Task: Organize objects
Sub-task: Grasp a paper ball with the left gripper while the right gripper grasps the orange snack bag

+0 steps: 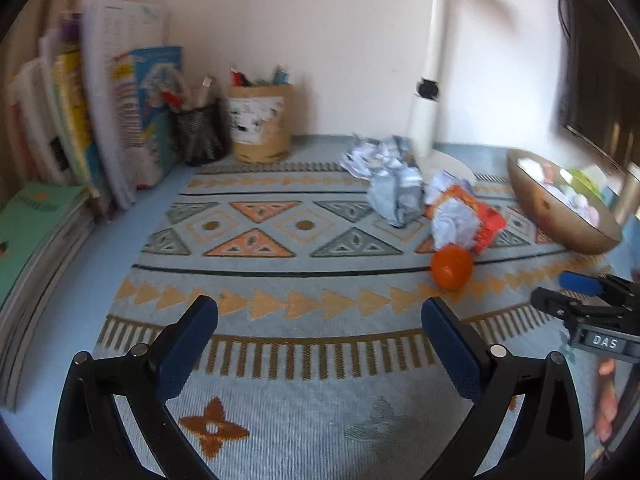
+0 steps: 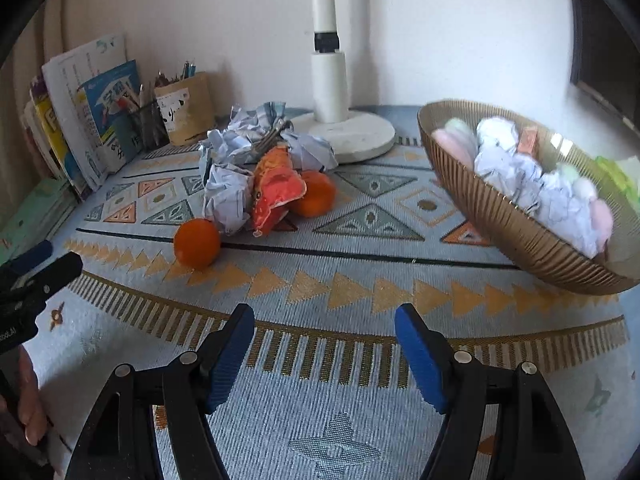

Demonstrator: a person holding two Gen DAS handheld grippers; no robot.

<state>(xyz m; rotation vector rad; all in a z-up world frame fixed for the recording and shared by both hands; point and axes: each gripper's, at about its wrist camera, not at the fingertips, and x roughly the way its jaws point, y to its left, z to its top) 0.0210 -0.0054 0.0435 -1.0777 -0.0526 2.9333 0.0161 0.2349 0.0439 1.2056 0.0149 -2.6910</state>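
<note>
On the patterned mat lie crumpled paper balls [image 2: 228, 196] [image 1: 396, 192], an orange snack wrapper [image 2: 276, 192] [image 1: 472, 216] and two oranges: a near one [image 2: 197, 242] [image 1: 451, 267] and a second one [image 2: 316, 194] behind the wrapper. A gold ribbed bowl [image 2: 500, 216] [image 1: 560, 216] at the right holds more paper balls and pastel things. My right gripper [image 2: 324, 340] hangs open over bare mat, short of the pile. My left gripper [image 1: 320, 332] is open too, empty, left of the near orange. Each gripper shows at the other view's edge.
Books [image 1: 100, 112] lean against the wall at the left, with a mesh pen cup [image 1: 200, 132] and a paper-covered pot [image 1: 260, 124] beside them. A white lamp stand [image 2: 340, 136] rises behind the pile. A dark monitor [image 1: 600, 60] sits at the far right.
</note>
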